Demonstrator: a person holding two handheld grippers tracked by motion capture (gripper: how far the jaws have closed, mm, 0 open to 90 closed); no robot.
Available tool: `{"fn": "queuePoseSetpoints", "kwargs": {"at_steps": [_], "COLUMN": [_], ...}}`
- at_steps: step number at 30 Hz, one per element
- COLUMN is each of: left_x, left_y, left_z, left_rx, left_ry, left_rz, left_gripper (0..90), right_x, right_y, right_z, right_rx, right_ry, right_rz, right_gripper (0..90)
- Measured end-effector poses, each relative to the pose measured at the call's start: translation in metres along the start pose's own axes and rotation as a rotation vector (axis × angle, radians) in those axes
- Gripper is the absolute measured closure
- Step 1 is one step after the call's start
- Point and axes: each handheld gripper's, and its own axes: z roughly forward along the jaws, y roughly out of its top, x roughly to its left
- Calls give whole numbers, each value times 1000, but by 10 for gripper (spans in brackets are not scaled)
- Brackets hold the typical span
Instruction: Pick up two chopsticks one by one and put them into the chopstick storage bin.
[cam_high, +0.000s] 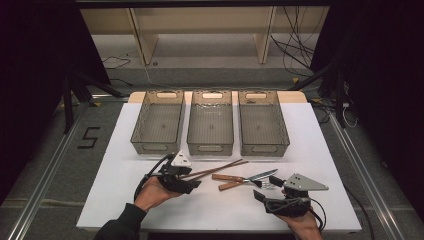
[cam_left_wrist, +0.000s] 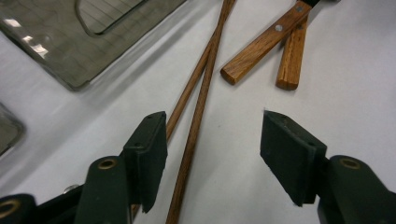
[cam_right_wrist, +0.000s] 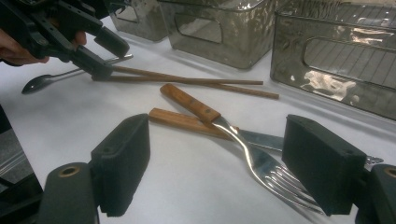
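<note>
- Left hand-held gripper (cam_high: 192, 181) low over the white bench (cam_high: 115, 175), in front of the left bin (cam_high: 158, 121), jaws apart and released, nothing pressed between the pads.
- Pair of wooden chopsticks (cam_left_wrist: 198, 100) lying on the bench between those jaws in the left gripper view, hard by the left pad (cam_left_wrist: 152, 154), well clear of the right pad (cam_left_wrist: 289, 154); contact with the left pad impossible to tell.
- Chopsticks (cam_high: 215, 168) crossed near their middle, running from the left hand-held gripper toward the middle bin (cam_high: 210, 122), ending just in front of it.
- Seen from the right gripper view, left hand-held gripper (cam_right_wrist: 100, 58) at the near ends of the chopsticks (cam_right_wrist: 196, 83), a metal spoon (cam_right_wrist: 44, 80) lying just beside it, bowl end away from the chopsticks.
- Right hand-held gripper (cam_high: 262, 192) in front of the right bin (cam_high: 263, 122), jaws wide and released, holding nothing.
- Wooden-handled fork (cam_right_wrist: 224, 135) lying across a wooden-handled knife (cam_right_wrist: 187, 122), just on the near side of the chopsticks; fork tines between the right gripper's jaws, close to one pad (cam_right_wrist: 322, 163).
- Fork and knife handles (cam_left_wrist: 275, 44) side by side, to one side of the chopsticks.
- Three clear bins in a row along the far edge of the bench, beyond the chopsticks.
</note>
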Motion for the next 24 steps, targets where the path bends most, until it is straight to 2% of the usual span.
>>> {"fn": "queuePoseSetpoints", "kwargs": {"at_steps": [10, 17, 20, 24], "left_x": [0, 1, 1, 3], "left_y": [6, 9, 8, 8], "left_z": [8, 13, 15, 19], "left_rx": [60, 86, 88, 113], "left_ry": [-14, -19, -21, -27], "left_rz": [29, 59, 53, 72], "left_gripper": [521, 575, 594, 623], "right_x": [1, 1, 0, 0], "right_y": [0, 0, 0, 0], "right_z": [0, 0, 0, 0], "right_rx": [-4, -3, -2, -1], "right_ry": [7, 10, 11, 13], "right_rz": [0, 4, 3, 4], "right_gripper": [238, 238, 238, 239]}}
